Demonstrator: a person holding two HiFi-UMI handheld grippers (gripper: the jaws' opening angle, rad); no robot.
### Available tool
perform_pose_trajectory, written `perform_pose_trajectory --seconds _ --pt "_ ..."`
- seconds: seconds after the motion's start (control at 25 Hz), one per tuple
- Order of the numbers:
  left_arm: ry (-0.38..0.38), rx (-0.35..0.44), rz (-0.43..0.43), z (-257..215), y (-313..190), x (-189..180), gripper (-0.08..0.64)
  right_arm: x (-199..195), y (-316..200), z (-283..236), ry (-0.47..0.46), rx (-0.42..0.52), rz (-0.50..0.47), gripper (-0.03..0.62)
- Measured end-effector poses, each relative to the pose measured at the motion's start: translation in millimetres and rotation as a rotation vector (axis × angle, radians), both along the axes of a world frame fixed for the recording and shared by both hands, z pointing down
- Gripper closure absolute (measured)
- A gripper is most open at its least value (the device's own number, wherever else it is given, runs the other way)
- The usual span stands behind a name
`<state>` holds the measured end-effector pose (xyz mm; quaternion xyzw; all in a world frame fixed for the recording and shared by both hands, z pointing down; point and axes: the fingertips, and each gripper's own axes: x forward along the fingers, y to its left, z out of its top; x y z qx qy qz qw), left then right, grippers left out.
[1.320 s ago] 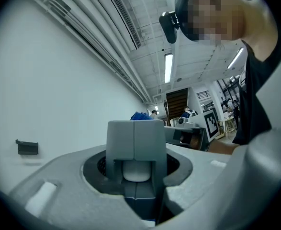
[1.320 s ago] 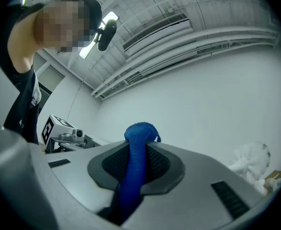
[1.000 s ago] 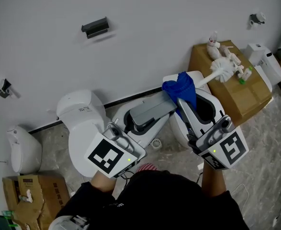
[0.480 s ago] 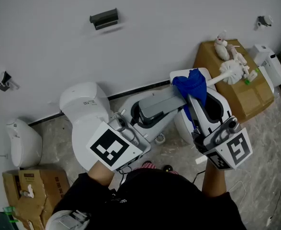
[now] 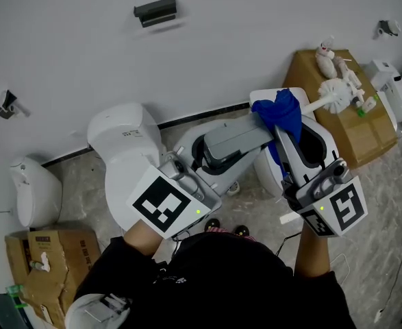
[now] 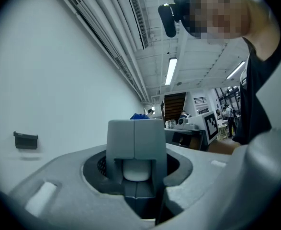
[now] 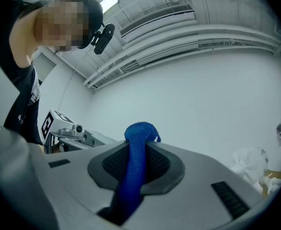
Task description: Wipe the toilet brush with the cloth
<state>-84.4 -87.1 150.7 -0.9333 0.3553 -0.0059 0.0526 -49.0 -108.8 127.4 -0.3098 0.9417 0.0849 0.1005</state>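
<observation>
Right now the brown cardboard box point(image 5: 351, 139) at the upper right of the head view lies behind the bristle head of the white plastic toilet brush point(image 5: 336, 92). My left gripper point(image 5: 261, 132) is clamped on the handle's end. My right gripper point(image 5: 283, 139) pinches the bunched blue cloth point(image 5: 283, 112) against that handle. I'd hold the brush steady and draw the cloth firmly toward the bristles.

A plain white wall point(image 5: 255, 40) carried a dark bracket point(image 5: 155, 9) high up and a small fitting point(image 5: 5, 106) at left. Below lay a grey marbled floor point(image 5: 385, 238) with a white toilet point(image 5: 122, 149). One cardboard box point(image 5: 351, 132) stood at right, a second cardboard box point(image 5: 33, 266) at lower left. Pipes point(image 6: 130, 23) and a strip light point(image 6: 171, 71) ran along the ceiling point(image 6: 197, 56).
</observation>
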Motion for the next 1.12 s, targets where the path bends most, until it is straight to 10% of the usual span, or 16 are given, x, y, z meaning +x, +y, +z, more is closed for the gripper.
perform_pose_trajectory --seconds 1.12 --pt "-0.058 -0.046 0.041 13.3 -3.9 -11.6 0.397 1.1 -11.2 22.5 0.029 -0.077 0.045 0.526"
